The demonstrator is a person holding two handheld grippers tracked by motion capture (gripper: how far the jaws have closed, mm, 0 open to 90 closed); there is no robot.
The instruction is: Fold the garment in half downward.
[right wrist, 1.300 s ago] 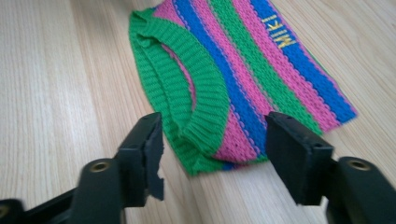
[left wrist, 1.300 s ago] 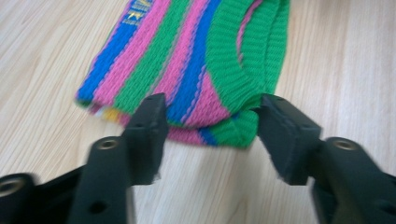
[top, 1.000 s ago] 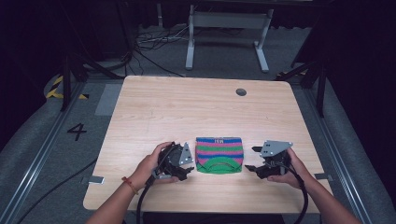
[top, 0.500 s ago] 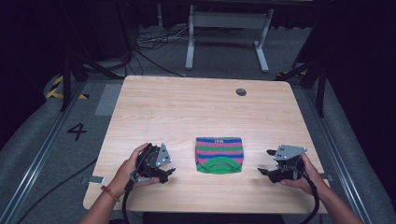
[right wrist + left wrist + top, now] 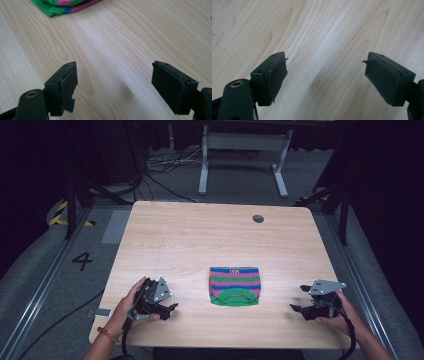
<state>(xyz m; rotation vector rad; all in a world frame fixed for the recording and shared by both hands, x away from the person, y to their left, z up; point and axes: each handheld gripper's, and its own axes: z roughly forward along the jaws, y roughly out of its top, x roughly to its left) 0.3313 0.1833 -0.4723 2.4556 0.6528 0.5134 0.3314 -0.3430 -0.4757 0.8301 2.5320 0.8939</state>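
1. Your left gripper rests near the front edge of the table, held in your left hand. Its jaws have just been opening and stand wide apart, with bare wood between them in the left gripper view.
2. Your right gripper sits near the front right corner in your right hand (grey three-cornered plate on top). Its jaws have likewise just been opening and gape wide, gripping nothing.
3. The folded striped knit garment lies flat between the two grippers, well apart from each. Its bands run green, pink and blue, and its green edge shows at the top of the right gripper view.
4. A small round hole marks the far part of the tabletop.
5. Beyond the table, cables trail across the floor beside a metal stand.
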